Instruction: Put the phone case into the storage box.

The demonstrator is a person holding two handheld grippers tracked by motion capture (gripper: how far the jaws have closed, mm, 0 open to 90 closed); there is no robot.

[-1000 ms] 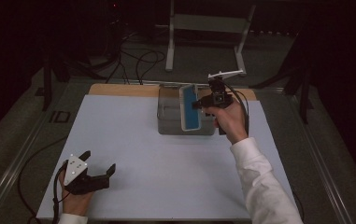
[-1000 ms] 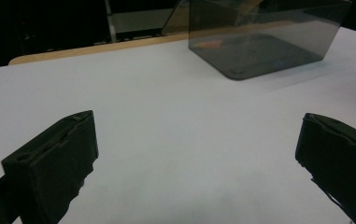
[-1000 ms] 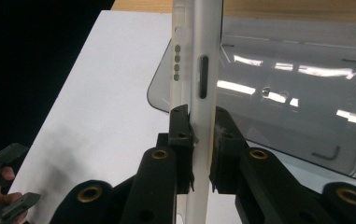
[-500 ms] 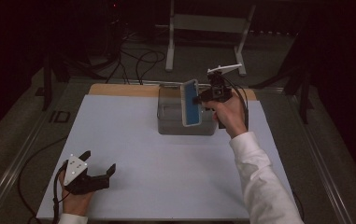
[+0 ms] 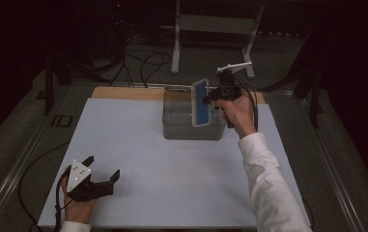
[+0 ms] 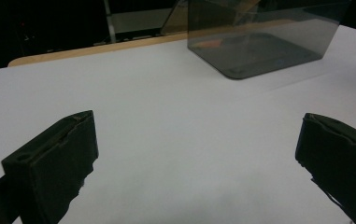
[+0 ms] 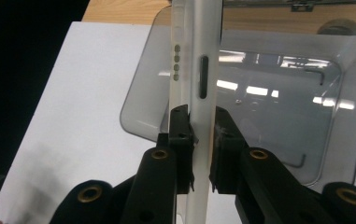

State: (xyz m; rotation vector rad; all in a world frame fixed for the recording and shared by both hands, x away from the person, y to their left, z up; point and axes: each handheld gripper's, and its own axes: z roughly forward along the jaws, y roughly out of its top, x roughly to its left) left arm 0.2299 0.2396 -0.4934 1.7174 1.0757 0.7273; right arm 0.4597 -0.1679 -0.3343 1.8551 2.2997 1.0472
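A flat blue panel [image 5: 201, 102] with a white rim stands on edge over a smoky grey see-through box [image 5: 181, 128] at the back middle of the table. My right gripper [image 5: 209, 99] is shut on the panel's right edge. In the right gripper view the panel [image 7: 196, 70] shows edge-on, pinched between the jaws of the right gripper [image 7: 202, 135], with the box [image 7: 283, 107] below. My left gripper [image 5: 103, 166] rests open at the front left, nothing between its jaws. The left gripper [image 6: 196, 158] faces the box [image 6: 259, 42] across bare table.
A white sheet [image 5: 172, 174] covers the table, with a wooden strip [image 5: 123, 93] along the back edge. Behind the table stand a metal frame [image 5: 210, 29] and loose cables [image 5: 143, 60] on the floor. Dark rails run along both sides.
The blue panel has turned from lying tilted over the box to standing on edge, held by the right gripper. The left gripper has not moved.
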